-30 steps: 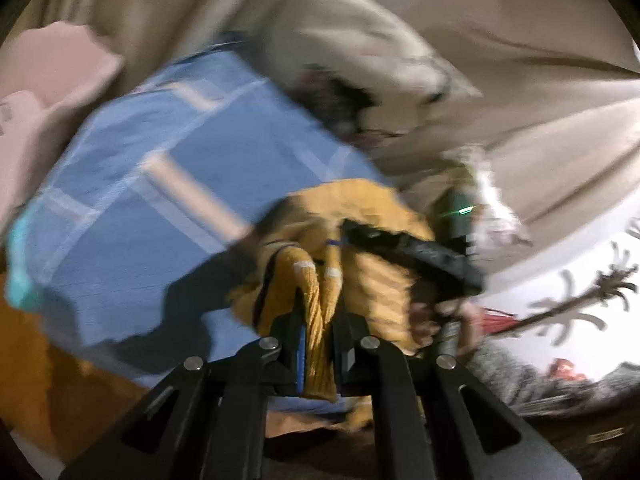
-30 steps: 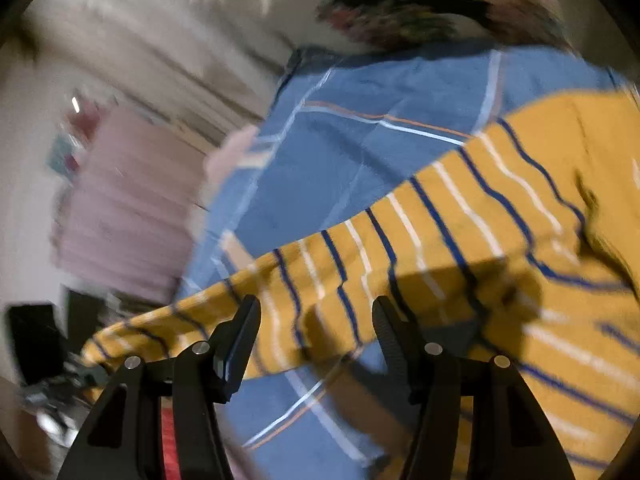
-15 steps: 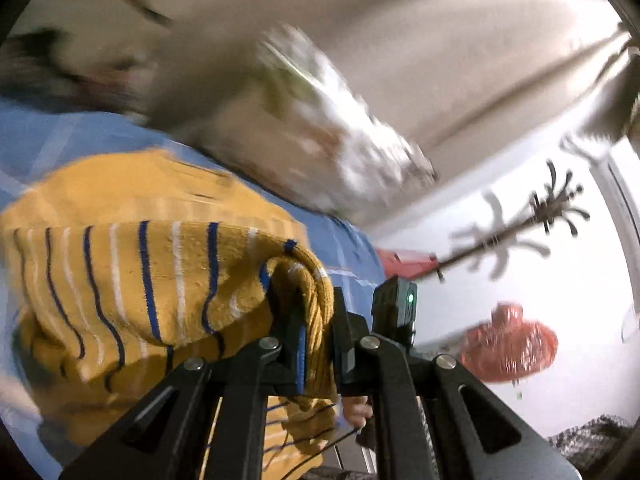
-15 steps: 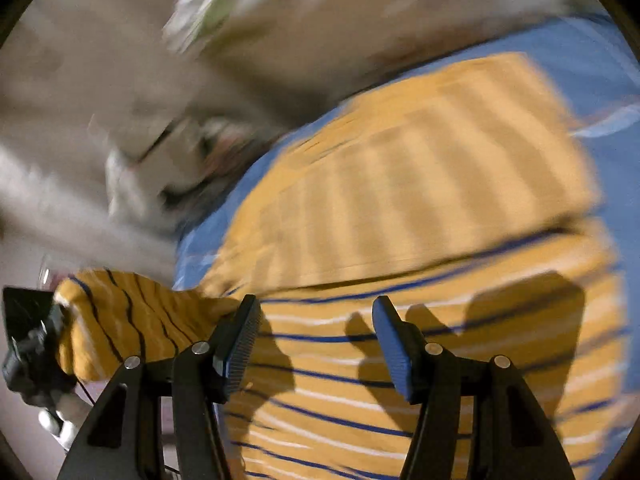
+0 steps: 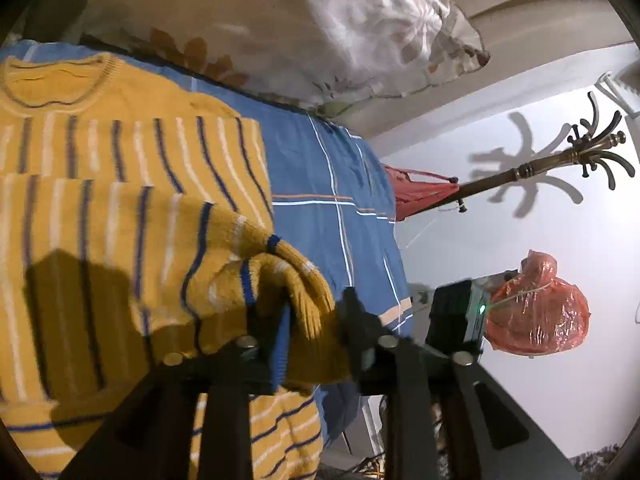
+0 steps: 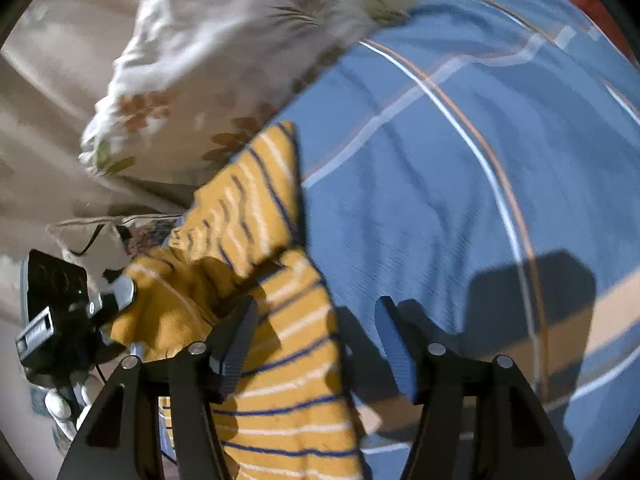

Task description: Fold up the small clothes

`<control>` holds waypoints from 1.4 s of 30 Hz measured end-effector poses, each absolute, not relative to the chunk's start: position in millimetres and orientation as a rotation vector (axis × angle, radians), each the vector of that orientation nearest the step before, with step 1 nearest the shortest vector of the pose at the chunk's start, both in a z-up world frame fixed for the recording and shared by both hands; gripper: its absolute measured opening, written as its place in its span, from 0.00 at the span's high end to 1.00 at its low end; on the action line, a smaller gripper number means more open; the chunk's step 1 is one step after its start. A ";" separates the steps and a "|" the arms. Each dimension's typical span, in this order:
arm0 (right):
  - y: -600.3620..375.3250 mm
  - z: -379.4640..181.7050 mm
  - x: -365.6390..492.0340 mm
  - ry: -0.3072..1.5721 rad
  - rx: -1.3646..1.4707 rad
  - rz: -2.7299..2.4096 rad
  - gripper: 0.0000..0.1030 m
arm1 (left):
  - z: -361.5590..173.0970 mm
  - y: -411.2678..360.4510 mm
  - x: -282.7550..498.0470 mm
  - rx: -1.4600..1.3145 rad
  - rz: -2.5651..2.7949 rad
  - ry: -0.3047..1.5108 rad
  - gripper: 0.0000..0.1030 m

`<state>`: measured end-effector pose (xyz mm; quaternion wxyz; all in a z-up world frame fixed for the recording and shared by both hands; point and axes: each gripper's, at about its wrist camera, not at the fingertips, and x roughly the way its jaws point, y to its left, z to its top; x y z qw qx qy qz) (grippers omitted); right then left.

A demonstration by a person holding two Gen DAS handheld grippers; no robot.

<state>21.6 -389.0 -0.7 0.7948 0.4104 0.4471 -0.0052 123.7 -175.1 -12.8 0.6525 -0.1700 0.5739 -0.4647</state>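
A yellow sweater (image 5: 120,200) with blue and white stripes lies flat on the blue plaid bedsheet (image 5: 340,168), collar at the far left. One sleeve is folded across its body. My left gripper (image 5: 316,320) is opening, and the ribbed cuff (image 5: 304,292) still droops between its parted jaws, no longer squeezed. In the right wrist view the sweater's edge (image 6: 288,360) lies under my right gripper (image 6: 316,320), whose jaws stand wide and are opening a little more with nothing pinched between them. The left gripper's body (image 6: 60,320) shows at the left there, by the bunched sleeve.
A floral pillow (image 5: 320,20) lies along the bed's far side, also in the right wrist view (image 6: 220,40). Beyond the bed's edge stand a coat stand (image 5: 560,156) and a red plastic bag (image 5: 540,304) against a white wall. Bare sheet (image 6: 480,160) spreads to the right of the sweater.
Both views have swung across the bed. The left gripper carried the sleeve over the sweater's body, then its jaws parted from a tight pinch on the cuff. The right jaws stayed wide.
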 end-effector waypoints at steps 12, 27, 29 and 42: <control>-344.7 26.4 75.7 0.943 0.602 0.093 0.30 | 17.3 -38.5 150.7 -0.436 -0.633 1.127 0.59; -323.3 10.9 74.5 1.017 0.579 -0.027 0.30 | -20.0 -18.4 216.8 -0.137 -0.424 1.126 0.75; -321.8 14.8 74.3 1.011 0.575 -0.058 0.30 | -28.7 -18.2 228.2 -0.102 -0.404 1.168 0.95; -311.7 17.7 89.6 1.002 0.561 -0.158 0.30 | -30.8 39.4 251.6 -0.161 -0.481 1.180 0.85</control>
